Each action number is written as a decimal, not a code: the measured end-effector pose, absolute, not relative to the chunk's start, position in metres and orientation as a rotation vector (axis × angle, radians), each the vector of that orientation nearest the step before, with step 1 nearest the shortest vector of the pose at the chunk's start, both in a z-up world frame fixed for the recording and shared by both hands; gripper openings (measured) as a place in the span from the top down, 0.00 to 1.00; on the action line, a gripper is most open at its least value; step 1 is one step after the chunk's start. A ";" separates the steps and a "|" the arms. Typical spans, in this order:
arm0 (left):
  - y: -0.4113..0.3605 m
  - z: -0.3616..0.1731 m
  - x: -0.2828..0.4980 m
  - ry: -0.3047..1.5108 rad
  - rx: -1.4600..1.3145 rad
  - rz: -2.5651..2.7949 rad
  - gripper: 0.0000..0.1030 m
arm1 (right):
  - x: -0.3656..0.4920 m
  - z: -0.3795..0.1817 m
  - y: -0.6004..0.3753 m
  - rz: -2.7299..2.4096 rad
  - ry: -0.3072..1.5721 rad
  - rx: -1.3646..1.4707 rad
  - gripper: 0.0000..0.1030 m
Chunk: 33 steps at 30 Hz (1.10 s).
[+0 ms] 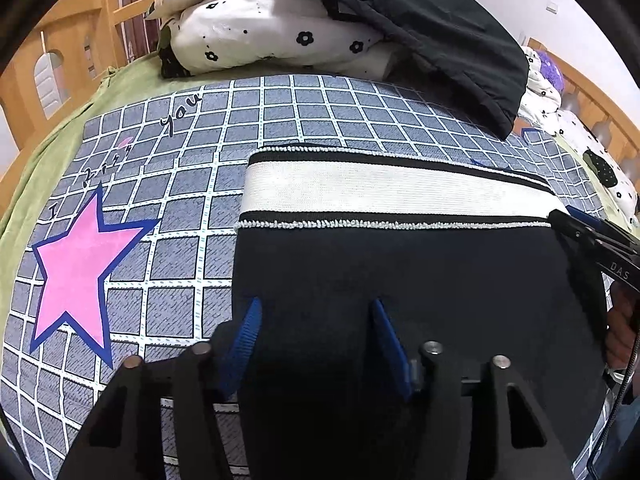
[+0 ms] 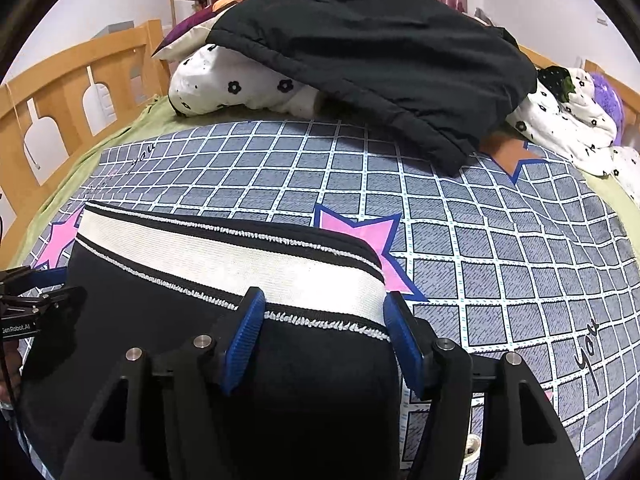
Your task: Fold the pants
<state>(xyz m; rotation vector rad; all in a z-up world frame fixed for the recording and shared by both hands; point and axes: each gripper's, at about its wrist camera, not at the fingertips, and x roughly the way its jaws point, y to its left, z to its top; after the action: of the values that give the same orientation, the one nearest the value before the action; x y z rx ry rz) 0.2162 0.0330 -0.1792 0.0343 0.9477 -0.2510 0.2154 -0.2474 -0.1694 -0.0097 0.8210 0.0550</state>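
Black pants (image 1: 400, 280) with a wide white waistband (image 1: 380, 194) lie folded on the checked bedsheet (image 1: 180, 200). My left gripper (image 1: 316, 312) is open, its blue fingers over the black fabric near the pants' left edge. My right gripper (image 2: 324, 312) is open over the pants (image 2: 180, 320), its fingers straddling the right end of the waistband (image 2: 240, 264). The right gripper also shows in the left wrist view (image 1: 592, 240) at the waistband's right end. The left gripper shows at the left edge of the right wrist view (image 2: 36, 300).
A black jacket (image 1: 420, 24) lies over white flowered bedding (image 1: 260, 28) at the back of the bed. A wooden bed rail (image 2: 60, 92) runs along the left. Pink stars (image 1: 76, 272) are printed on the sheet. More bedding (image 2: 568, 120) lies at the back right.
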 end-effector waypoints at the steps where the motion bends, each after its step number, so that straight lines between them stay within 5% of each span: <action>1: 0.033 -0.178 0.216 0.944 0.035 -0.251 0.52 | 0.215 -0.170 -0.247 0.053 0.819 -0.009 0.43; 9: 0.047 -0.168 0.199 0.945 0.014 -0.246 0.58 | 0.200 -0.153 -0.250 0.058 0.819 0.003 0.43; 20: 0.069 -0.178 0.237 0.960 -0.112 -0.369 0.50 | 0.233 -0.163 -0.269 0.128 0.906 0.145 0.42; 23: 0.069 -0.178 0.245 0.937 -0.127 -0.367 0.60 | 0.242 -0.163 -0.265 0.154 0.911 0.122 0.56; 24: 0.069 -0.176 0.244 0.914 -0.130 -0.382 0.81 | 0.243 -0.162 -0.267 0.155 0.895 0.126 0.71; 25: 0.069 -0.171 0.241 0.885 -0.137 -0.393 0.84 | 0.242 -0.158 -0.268 0.150 0.872 0.123 0.79; 29: 0.061 -0.174 0.237 0.876 -0.102 -0.349 0.83 | 0.233 -0.149 -0.259 0.160 0.811 0.021 0.83; 33: 0.060 -0.172 0.226 0.911 -0.081 -0.331 0.69 | 0.235 -0.160 -0.256 0.106 0.849 0.007 0.75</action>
<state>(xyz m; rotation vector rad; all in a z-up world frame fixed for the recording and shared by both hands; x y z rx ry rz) 0.2259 0.0596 -0.1720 -0.0814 0.9109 -0.3310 0.2352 -0.2564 -0.1598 0.0068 0.8486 0.1063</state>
